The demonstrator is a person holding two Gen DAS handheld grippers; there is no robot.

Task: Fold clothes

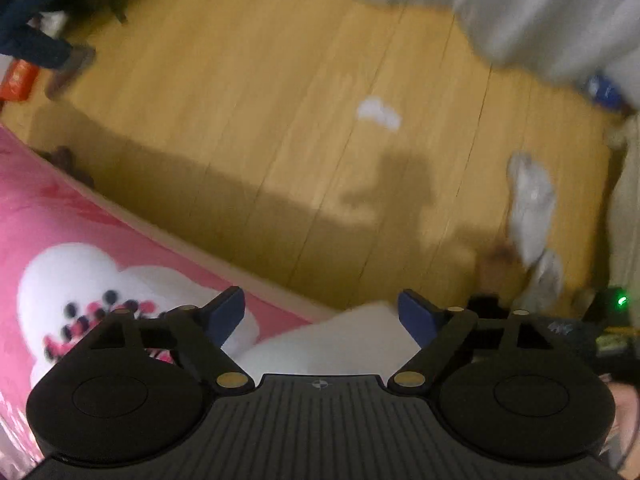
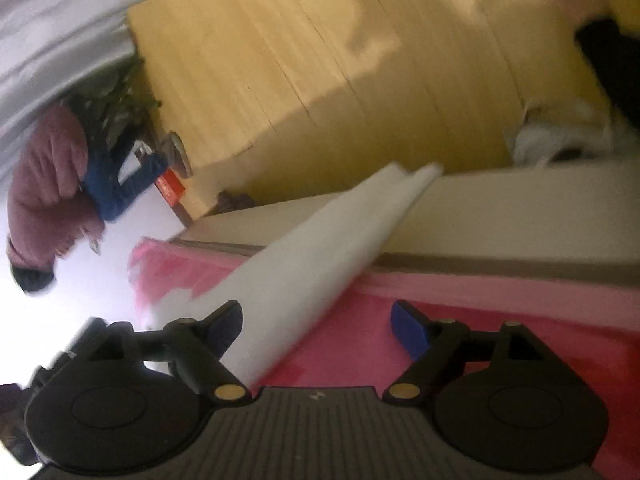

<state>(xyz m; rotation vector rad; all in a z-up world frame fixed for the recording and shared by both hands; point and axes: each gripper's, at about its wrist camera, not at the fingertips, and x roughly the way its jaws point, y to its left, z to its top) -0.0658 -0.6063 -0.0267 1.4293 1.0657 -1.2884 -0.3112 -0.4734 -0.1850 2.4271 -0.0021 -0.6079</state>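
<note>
Smooth white cloth [image 2: 320, 248] on pink printed fabric cover [image 2: 500, 320]; wood-plank floor [image 1: 280, 100] w/ satin sheen.

My left gripper [image 1: 320, 312] is matte black: two round housings flank a ribbed grey centre plate with a small crosshair mark. Angled black linkage arms pivot on brass-coloured pins, and each finger ends in a dark blue pad [image 1: 416, 314]. My right gripper [image 2: 318, 326] has the same build, its blue pads [image 2: 408, 328] brighter.
</note>
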